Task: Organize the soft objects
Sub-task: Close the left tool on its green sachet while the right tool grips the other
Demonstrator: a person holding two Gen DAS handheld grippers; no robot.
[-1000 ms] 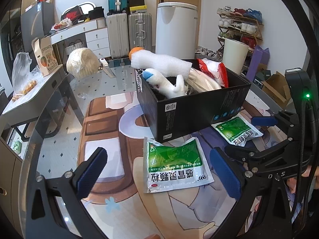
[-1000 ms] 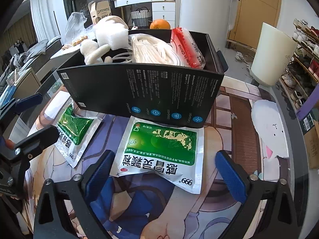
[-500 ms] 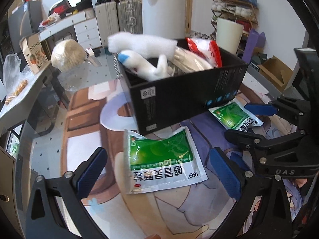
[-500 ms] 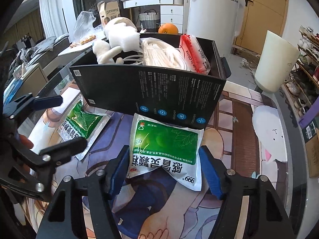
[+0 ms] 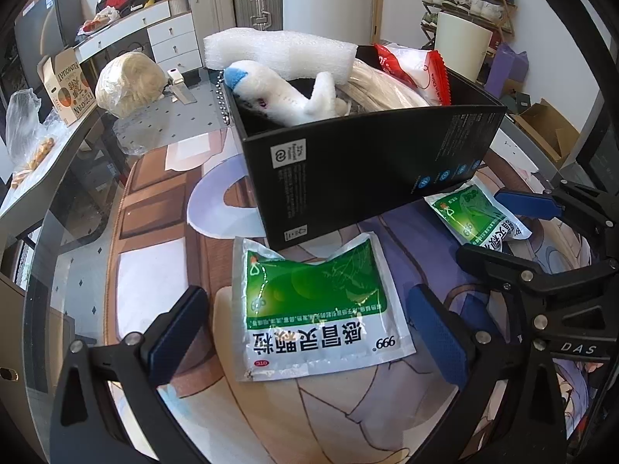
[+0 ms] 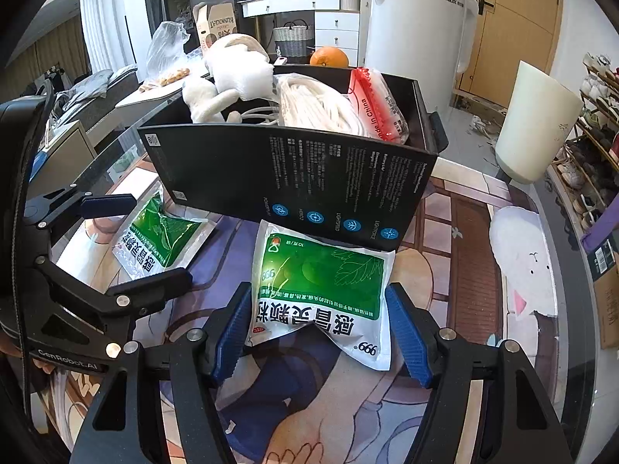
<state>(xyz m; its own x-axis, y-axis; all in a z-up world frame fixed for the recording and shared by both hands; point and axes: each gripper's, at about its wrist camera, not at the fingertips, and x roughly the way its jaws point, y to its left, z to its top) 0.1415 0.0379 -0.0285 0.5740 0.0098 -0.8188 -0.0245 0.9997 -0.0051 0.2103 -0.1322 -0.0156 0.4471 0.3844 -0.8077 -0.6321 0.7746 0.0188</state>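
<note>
left wrist view, claw: the left claw (image 5: 309,332) is spread wide with one green sachet (image 5: 321,309) lying flat between the pads, neither pad touching it.
left wrist view, how I'd do it: come down so both pads straddle the sachet's side edges, then squeeze gently. It's a soft pouch, so it'll probably buckle instead of sliding.
left wrist view, where stuff is: that sachet sits on the bench (image 5: 162,270), top edge tucked right against the black box (image 5: 367,170).
left wrist view, count: two green sachets out on the bench; one box; in it one plush toy (image 5: 286,96), one foam piece (image 5: 278,52), one red-edged packet (image 5: 414,69).
right wrist view, claw: the right claw (image 6: 321,332) is clamped on the other sachet (image 6: 321,290), pads pressing both sides, lower edge puckering up.
right wrist view, how I'd do it: lift straight up to clear the box wall, then drop it in.
right wrist view, count: two sachets again, one rope bundle (image 6: 317,108), one orange (image 6: 329,57) behind the box.
</note>
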